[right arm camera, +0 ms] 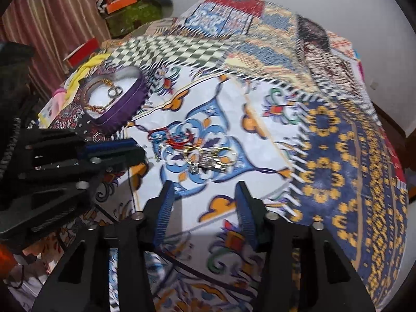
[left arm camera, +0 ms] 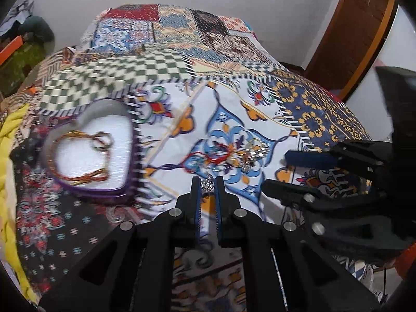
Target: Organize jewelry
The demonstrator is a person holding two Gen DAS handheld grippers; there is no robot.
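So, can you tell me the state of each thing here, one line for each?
Left gripper: shut on a small silver crown charm.
Right gripper: open, empty, above the bedspread.
Heart-shaped tin: open, no lid on it, holds a red and gold thread bracelet and rings.
Pile of jewelry: loose on the bedspread, not sorted yet.

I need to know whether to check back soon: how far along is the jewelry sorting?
Partly done. A braided red-gold bracelet and a ring already lie in the heart-shaped tin. The left hand-held gripper is pinching a small silver crown charm. A pile of gold and silver pieces with red thread waits on the bedspread before the open right hand-held gripper.
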